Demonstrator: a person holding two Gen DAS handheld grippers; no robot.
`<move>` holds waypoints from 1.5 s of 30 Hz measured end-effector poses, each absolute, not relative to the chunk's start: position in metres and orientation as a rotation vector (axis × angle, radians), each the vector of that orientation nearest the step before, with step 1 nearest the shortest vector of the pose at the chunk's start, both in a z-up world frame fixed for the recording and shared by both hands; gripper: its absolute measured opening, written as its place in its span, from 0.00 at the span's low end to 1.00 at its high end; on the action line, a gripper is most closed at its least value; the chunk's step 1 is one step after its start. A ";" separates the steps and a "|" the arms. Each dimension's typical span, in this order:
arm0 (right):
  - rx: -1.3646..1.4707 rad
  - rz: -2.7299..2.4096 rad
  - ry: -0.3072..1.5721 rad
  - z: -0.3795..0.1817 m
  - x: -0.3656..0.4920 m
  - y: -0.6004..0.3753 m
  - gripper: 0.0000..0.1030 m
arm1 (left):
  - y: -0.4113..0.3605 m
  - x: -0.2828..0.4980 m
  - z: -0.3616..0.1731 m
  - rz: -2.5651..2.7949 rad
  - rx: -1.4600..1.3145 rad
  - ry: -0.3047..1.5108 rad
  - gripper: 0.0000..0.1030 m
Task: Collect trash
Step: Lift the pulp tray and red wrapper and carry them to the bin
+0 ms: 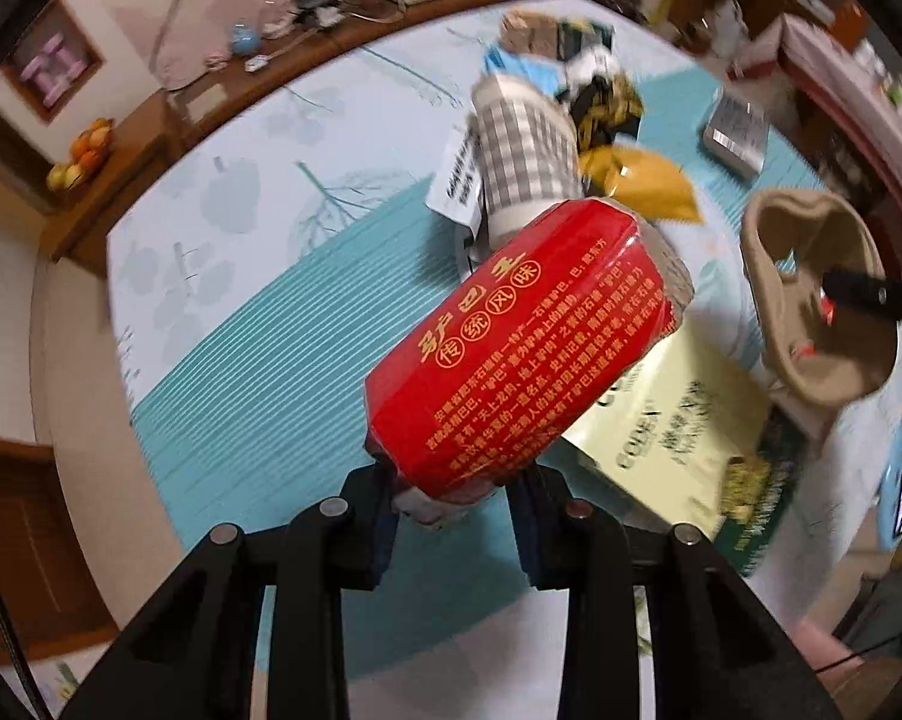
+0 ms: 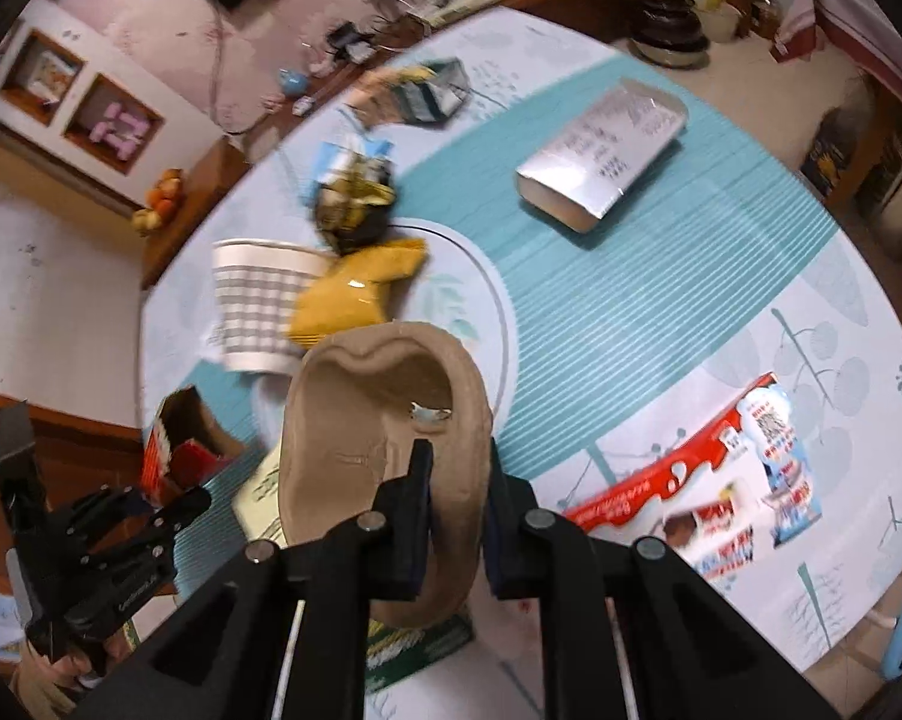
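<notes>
My left gripper (image 1: 454, 489) is shut on a red carton with gold Chinese text (image 1: 517, 354) and holds it above the table; the carton also shows open-ended in the right wrist view (image 2: 178, 450). My right gripper (image 2: 457, 498) is shut on the rim of a brown moulded pulp tray (image 2: 355, 420), lifted off the table; the tray also shows in the left wrist view (image 1: 811, 294). On the round table lie a checked paper cup (image 2: 259, 300), a yellow wrapper (image 2: 355, 294), a dark crumpled wrapper (image 2: 355, 198) and a green-and-cream box (image 1: 679, 426).
The table has a teal and white cloth (image 2: 631, 312). A silver-white box (image 2: 601, 162) lies at the far side, a red and white chocolate box (image 2: 709, 492) at the right. A wooden sideboard (image 1: 121, 162) with fruit and clutter stands behind the table.
</notes>
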State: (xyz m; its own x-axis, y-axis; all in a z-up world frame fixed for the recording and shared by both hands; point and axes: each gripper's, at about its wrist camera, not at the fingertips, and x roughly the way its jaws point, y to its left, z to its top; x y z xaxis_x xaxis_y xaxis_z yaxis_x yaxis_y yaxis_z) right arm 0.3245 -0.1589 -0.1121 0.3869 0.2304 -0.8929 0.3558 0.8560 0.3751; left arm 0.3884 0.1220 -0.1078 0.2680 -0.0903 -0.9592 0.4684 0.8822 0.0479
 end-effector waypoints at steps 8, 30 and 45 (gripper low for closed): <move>0.461 0.050 1.101 -0.055 0.283 -0.146 0.13 | 0.116 0.334 -0.048 -0.355 0.246 1.169 0.29; 0.352 0.282 1.033 -0.025 0.092 -0.228 0.13 | -0.006 0.092 -0.033 -0.222 0.056 1.142 0.29; 0.411 0.156 1.202 -0.122 0.006 -0.278 0.13 | -0.068 0.017 -0.123 -0.254 0.144 1.325 0.29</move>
